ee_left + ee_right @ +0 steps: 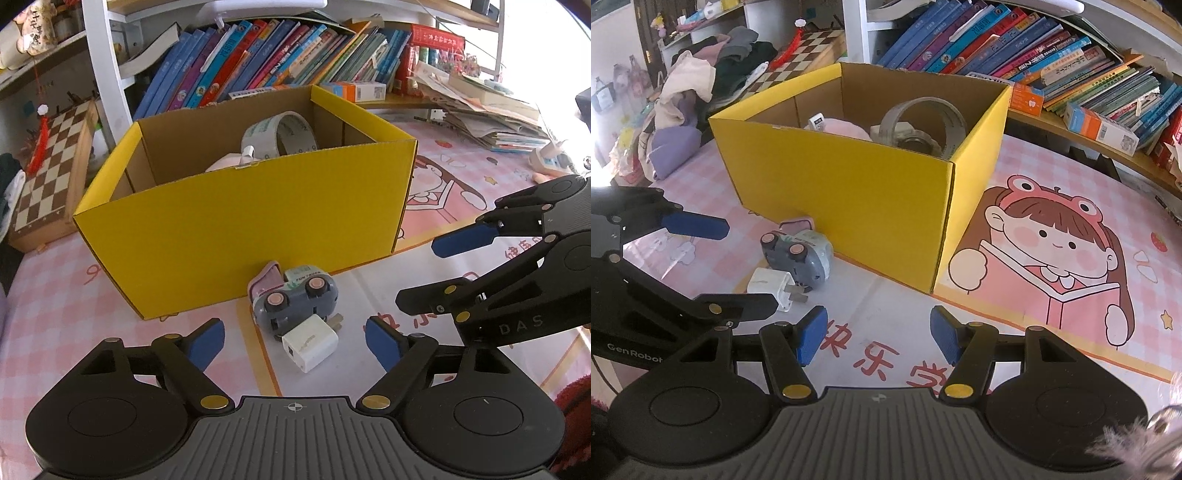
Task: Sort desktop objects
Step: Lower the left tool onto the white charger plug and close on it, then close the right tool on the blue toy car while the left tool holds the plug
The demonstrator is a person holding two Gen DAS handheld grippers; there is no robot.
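Lying just ahead of my left gripper [293, 345], between its wide-spread blue-padded fingers [207, 343], is a small white square plastic plug adapter [309, 347] with metal prongs. It touches a grey toy car [295, 301] tipped on its side, pink wheels showing. Just behind the car, a small pink pouch [264, 282] leans at the front wall of an open yellow cardboard box [236, 229]. Inside the box I can see a wide roll of grey tape [282, 134] standing on edge, a soft pink item [836, 127] and a small white object beside it.

My right gripper [879, 339] hovers to the right of the adapter, fingers also spread wide and holding nothing; below it is bare pink checked desk mat [997, 177] with red characters and a cartoon girl reading. From its camera the adapter sits ahead and to the left, near my left gripper's tips.

Beyond the box, a shelf holds leaning colourful books [258, 59]. A folded chessboard [51, 170] stands far left of my left gripper.
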